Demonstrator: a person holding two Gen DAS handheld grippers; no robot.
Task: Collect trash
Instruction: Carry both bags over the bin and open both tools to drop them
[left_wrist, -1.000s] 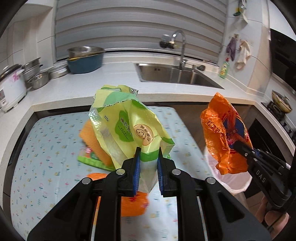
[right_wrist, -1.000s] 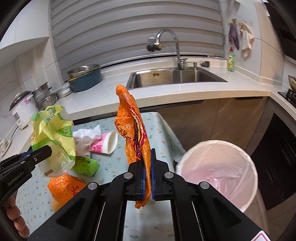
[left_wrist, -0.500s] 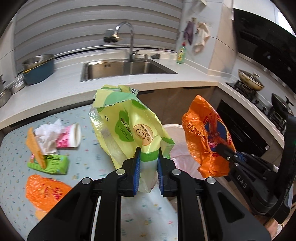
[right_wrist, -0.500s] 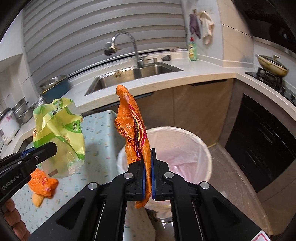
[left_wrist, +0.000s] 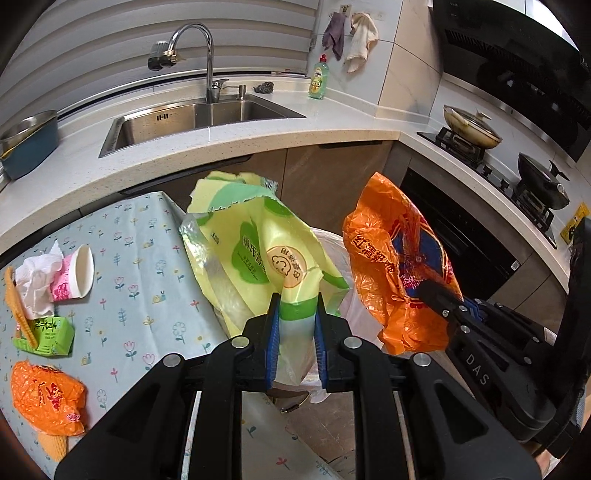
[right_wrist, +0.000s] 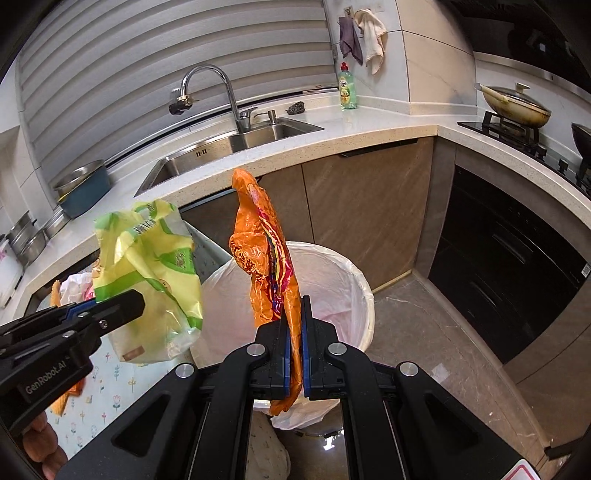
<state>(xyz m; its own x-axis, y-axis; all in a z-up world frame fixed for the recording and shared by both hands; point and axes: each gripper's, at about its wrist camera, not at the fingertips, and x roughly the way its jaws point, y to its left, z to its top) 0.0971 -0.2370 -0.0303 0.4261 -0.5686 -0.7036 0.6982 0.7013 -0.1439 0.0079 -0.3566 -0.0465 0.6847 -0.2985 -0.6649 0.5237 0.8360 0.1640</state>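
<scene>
My left gripper (left_wrist: 295, 314) is shut on a yellow-green snack bag (left_wrist: 258, 251), held up beside the table's right edge; it also shows in the right wrist view (right_wrist: 147, 280). My right gripper (right_wrist: 293, 314) is shut on an orange wrapper (right_wrist: 269, 266), held over the white-lined trash bin (right_wrist: 354, 284); the wrapper also shows in the left wrist view (left_wrist: 391, 273). On the table lie another orange wrapper (left_wrist: 46, 398), a green carton (left_wrist: 48, 336), a pink paper cup (left_wrist: 75, 277) and crumpled white tissue (left_wrist: 33, 280).
The flowered tablecloth (left_wrist: 147, 295) ends next to the bin. Behind are the counter with a sink (left_wrist: 192, 118), a tap and a dish soap bottle (left_wrist: 318, 79). A stove with pans (left_wrist: 472, 127) and a dark oven front (right_wrist: 517, 266) stand at the right.
Both grippers have swung right, away from the table and toward the bin, each still holding its bag. The bin now lies below the orange wrapper.
</scene>
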